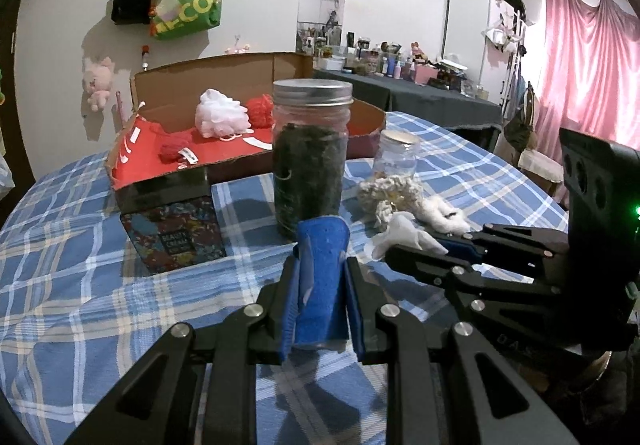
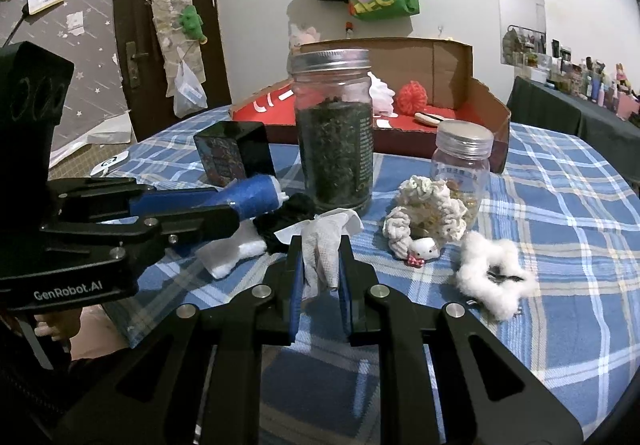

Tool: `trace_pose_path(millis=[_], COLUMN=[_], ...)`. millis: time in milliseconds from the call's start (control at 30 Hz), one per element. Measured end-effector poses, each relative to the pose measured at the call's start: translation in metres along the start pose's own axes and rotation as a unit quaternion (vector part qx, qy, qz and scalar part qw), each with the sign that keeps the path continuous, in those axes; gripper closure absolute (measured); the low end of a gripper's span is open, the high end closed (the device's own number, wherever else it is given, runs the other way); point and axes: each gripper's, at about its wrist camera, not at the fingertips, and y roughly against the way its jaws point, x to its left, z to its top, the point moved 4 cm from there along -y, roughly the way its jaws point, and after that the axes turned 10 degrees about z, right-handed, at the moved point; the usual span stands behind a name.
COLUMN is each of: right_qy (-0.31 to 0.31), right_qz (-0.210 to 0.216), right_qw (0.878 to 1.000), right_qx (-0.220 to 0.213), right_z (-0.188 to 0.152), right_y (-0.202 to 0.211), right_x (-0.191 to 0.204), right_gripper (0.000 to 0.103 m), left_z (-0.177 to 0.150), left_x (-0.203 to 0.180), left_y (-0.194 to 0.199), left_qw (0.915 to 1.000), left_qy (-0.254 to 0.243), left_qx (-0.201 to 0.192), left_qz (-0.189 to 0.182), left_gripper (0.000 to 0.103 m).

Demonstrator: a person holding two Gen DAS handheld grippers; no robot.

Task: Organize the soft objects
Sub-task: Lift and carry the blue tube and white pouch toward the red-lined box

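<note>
My left gripper [image 1: 322,269] is shut on a folded blue sponge cloth [image 1: 320,277], held just above the checked tablecloth in front of the tall jar. It also shows in the right wrist view [image 2: 256,197]. My right gripper [image 2: 320,265] is shut on a crumpled white tissue [image 2: 324,245]; it shows in the left wrist view [image 1: 404,235] too. A cream crocheted scrunchie [image 2: 428,213], a fluffy white scrunchie [image 2: 496,277] and a small kitty charm [image 2: 420,251] lie on the cloth to the right. A black soft item [image 2: 288,217] and a white pad [image 2: 232,253] lie left of the tissue.
A tall lidded jar of dark leaves [image 1: 310,153] stands ahead. A small clear jar [image 2: 460,165] stands right of it. An open cardboard box [image 1: 240,141] with a white mesh pouf [image 1: 220,113] and red yarn balls [image 1: 260,109] sits behind. A patterned tin [image 1: 176,237] sits left.
</note>
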Motion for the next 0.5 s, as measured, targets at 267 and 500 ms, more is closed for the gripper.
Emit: trace_pose_path(millis=[267,500], right_qy=[-0.001,-0.012], right_qz=[-0.002,-0.014], right_qw=[1.0,1.0], right_qx=[0.004,0.007], right_z=[-0.002,-0.002], right_y=[0.0,0.008], right_x=[-0.001,-0.013], right_gripper=[0.088,0.088], left_z=[0.0,-0.003], left_x=[0.004,0.025], left_y=[-0.001,0.005], left_qw=[1.0,0.9994], left_qy=[0.008,0.028], left_qx=[0.005,0.018], left_qz=[0.002,0.01], left_gripper=[0.079,0.079])
